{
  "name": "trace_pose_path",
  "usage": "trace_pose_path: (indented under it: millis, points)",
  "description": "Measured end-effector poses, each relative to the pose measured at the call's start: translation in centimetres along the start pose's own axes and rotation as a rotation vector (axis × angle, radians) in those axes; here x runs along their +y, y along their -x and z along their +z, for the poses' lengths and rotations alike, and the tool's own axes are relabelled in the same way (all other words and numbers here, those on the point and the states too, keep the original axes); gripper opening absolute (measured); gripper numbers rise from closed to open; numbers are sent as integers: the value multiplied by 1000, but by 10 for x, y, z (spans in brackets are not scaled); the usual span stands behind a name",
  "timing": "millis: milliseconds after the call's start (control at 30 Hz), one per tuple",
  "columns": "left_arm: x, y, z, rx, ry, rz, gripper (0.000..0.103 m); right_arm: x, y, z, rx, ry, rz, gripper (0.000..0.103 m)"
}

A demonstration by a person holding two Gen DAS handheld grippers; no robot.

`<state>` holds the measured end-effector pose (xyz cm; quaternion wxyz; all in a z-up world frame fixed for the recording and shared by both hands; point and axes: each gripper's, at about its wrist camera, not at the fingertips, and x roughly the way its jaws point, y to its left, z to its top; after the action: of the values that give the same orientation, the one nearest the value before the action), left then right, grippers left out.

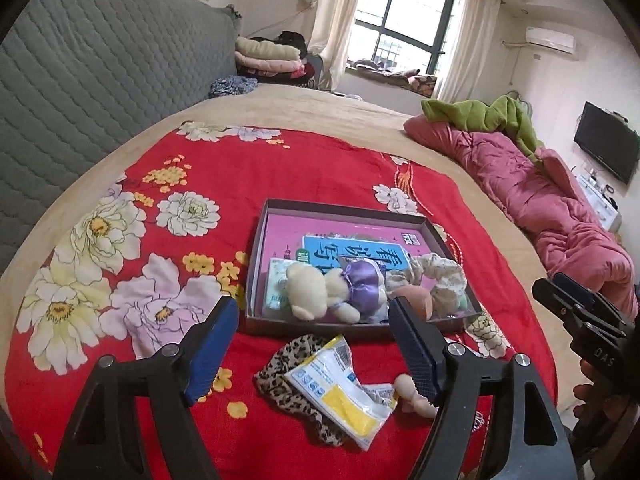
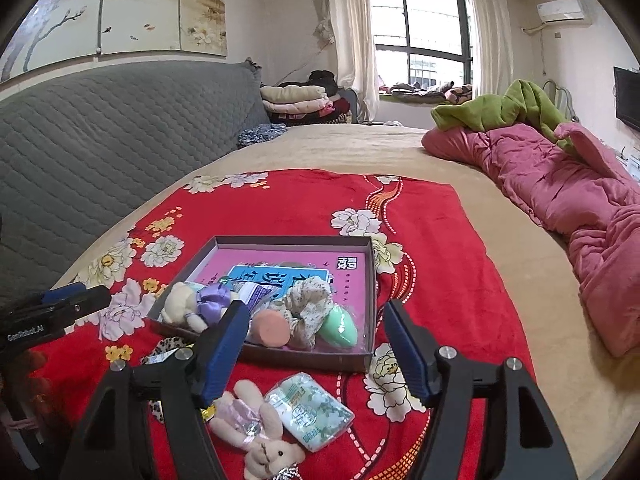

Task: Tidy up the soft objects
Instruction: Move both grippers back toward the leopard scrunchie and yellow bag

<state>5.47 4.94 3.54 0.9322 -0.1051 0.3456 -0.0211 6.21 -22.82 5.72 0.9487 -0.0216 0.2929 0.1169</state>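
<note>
An open dark box [image 1: 344, 206] sits on the red flowered blanket. It holds a cream teddy in a purple dress [image 1: 320, 288], a floral scrunchie [image 1: 440, 276], a peach sponge [image 2: 270, 328], a green egg-shaped sponge [image 2: 340, 326] and booklets. My left gripper [image 1: 312, 344] hovers open over a leopard-print cloth [image 1: 288, 396] and a white-and-yellow packet [image 1: 340, 384] in front of the box. My right gripper [image 2: 316, 352] is open above a pink bunny plush [image 2: 256, 428] and a tissue pack [image 2: 308, 412]. Nothing sits between either pair of pads.
The blanket [image 2: 440, 240] lies on a beige bed with a grey quilted headboard [image 1: 100, 80] on the left. A pink duvet [image 2: 560, 200] with a green cloth runs along the right side. Folded clothes [image 2: 296, 100] are stacked beyond the bed near the window.
</note>
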Motion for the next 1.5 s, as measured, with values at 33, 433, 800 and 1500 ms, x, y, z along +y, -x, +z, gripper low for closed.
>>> trace_pose_path:
  millis: [33, 433, 800, 1500]
  points:
    - [0, 2, -1, 1, 0, 0, 78, 0, 2, 0, -4, 1, -1, 69]
    - [-12, 14, -16, 44, -26, -27, 78, 2, 16, -12, 7, 20, 24, 69]
    - [-23, -1, -43, 158, -51, -63, 78, 9, 16, -33, 63, 57, 51, 69]
    - [3, -30, -76, 293, -38, -67, 79, 22, -2, -66, 192, 86, 94, 69]
